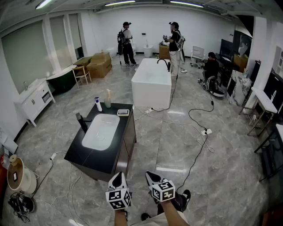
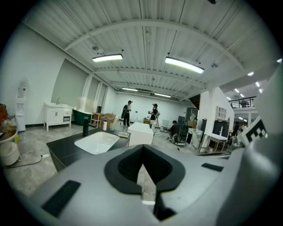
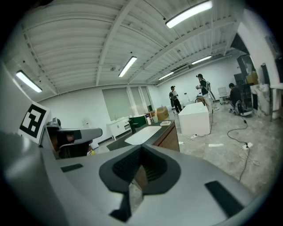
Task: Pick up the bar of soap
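The soap lies in its dish at the table's far corner, past the sink. My left gripper and right gripper hang well apart from it, jaws pressed together, empty.

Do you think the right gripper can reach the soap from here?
Probably not yet: the right gripper, shut, hangs short of the vanity, and the soap lies at its far corner. Nothing blocks the way.

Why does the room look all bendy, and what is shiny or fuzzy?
Head view: the wide lens bows the walls, and the glossy floor shows glare. Left gripper view: black corners, and the close hand-held gripper looks fuzzy. Right gripper view: same bending, bright ceiling lights.
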Available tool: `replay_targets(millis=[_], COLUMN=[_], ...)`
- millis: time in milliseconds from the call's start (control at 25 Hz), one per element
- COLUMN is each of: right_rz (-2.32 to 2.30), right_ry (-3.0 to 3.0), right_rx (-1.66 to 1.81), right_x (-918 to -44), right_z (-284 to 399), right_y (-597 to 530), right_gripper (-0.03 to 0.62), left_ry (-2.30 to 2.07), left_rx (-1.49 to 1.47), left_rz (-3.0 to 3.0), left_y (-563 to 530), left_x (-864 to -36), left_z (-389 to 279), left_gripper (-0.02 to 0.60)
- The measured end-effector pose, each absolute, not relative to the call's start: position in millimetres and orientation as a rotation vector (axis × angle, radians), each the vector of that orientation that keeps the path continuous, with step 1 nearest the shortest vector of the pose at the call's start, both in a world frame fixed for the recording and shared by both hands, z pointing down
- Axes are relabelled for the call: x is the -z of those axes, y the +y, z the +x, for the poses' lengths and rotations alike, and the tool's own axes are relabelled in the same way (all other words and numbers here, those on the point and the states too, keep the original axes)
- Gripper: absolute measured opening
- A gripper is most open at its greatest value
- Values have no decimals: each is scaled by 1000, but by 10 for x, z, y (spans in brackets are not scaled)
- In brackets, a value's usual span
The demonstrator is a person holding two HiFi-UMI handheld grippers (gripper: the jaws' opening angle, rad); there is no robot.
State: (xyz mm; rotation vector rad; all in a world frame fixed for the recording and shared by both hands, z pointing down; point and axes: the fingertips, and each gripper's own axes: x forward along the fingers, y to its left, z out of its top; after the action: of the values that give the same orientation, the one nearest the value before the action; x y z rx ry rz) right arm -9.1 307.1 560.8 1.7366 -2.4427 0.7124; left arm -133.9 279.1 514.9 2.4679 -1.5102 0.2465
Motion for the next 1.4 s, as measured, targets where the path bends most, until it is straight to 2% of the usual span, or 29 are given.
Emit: replay_targets(millis=[360, 840, 1400], right_rz=[1726, 1639, 1517], right_ry=[-2425, -2496, -2606], right_rx=[-639, -749, -764], right_x=[-5577, -5729, -5534], right_z=[0, -44, 271], right_y=[2838, 2054, 742], right_gripper=[5, 5, 6], left_ry=[-1512, -1618, -1630], left_rx=[-237, -272, -317], left_rz=[2457, 2420, 2421], left_y=[2584, 1835, 676], left_x=[-5210, -5182, -5034], left_z=[-1308, -1527, -1166], left_gripper=[5, 5, 5])
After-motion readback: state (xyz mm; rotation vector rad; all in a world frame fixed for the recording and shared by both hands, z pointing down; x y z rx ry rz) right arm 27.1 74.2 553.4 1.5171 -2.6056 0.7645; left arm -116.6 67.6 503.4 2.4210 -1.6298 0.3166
